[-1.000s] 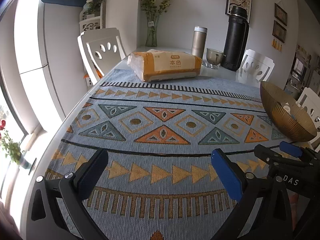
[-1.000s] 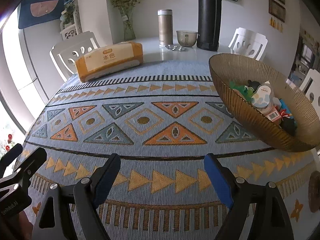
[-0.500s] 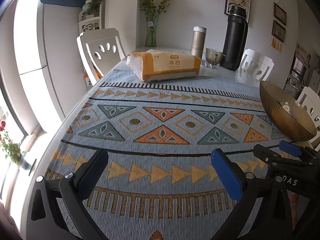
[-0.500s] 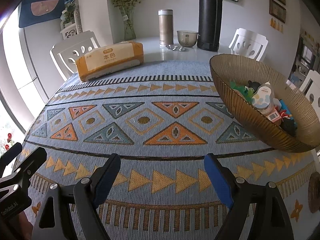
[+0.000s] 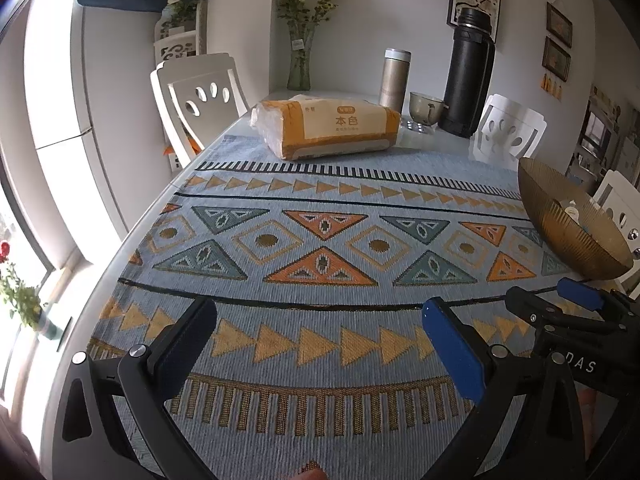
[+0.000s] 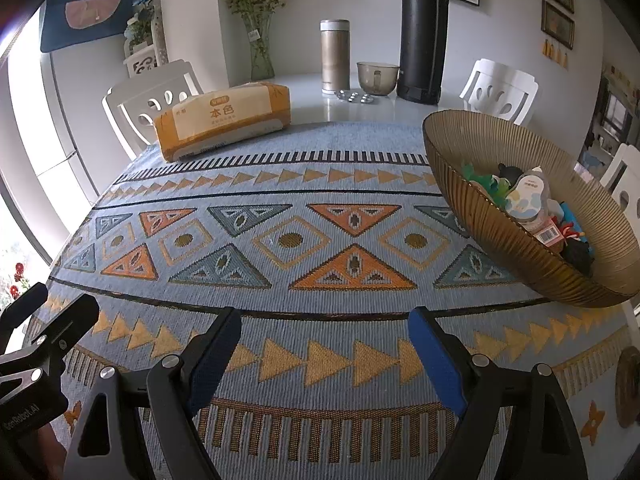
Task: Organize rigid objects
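Note:
A ribbed amber bowl stands at the right of the patterned cloth and holds several small objects, among them a white bottle and green toys. The same bowl shows at the right edge of the left wrist view. My right gripper hovers open over the near cloth, nothing between its blue pads. My left gripper is also open and empty above the cloth, beside the right gripper. The left gripper appears at the right wrist view's left edge.
An orange tissue pack lies at the cloth's far edge. Behind it stand a black flask, a steel tumbler, a glass cup and a vase of flowers. White chairs surround the table.

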